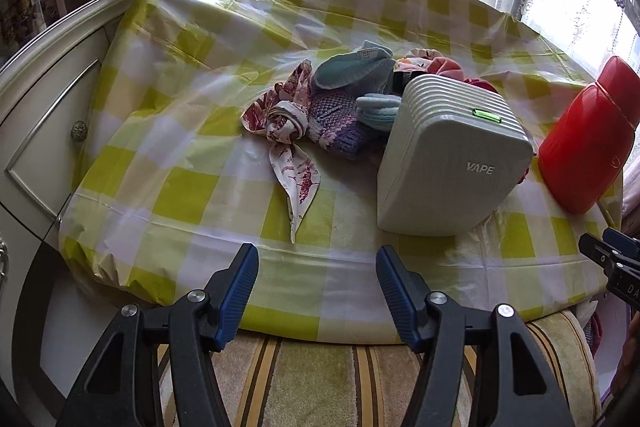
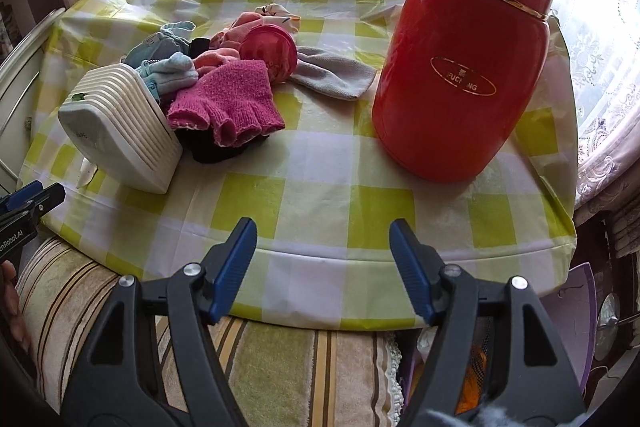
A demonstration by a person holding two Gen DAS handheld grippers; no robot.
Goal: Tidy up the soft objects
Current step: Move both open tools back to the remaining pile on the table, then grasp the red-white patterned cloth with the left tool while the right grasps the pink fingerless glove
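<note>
A heap of soft things lies mid-table: a floral scarf [image 1: 288,131], a purple knit piece [image 1: 336,125], light blue socks [image 1: 354,71], a pink fingerless glove [image 2: 226,99], a grey cloth [image 2: 334,73] and a pink round item [image 2: 270,49]. My left gripper [image 1: 318,255] is open and empty at the table's near edge, short of the scarf. My right gripper [image 2: 323,231] is open and empty at the near edge, in front of the glove and the red flask [image 2: 464,67].
A white ribbed VAPE box [image 1: 448,155] stands against the heap, also in the right wrist view [image 2: 120,143]. The red flask [image 1: 588,139] stands at the right. The checked tablecloth [image 1: 200,195] covers the table. A cabinet [image 1: 44,115] is left; a striped cushion [image 2: 280,367] lies below the table edge.
</note>
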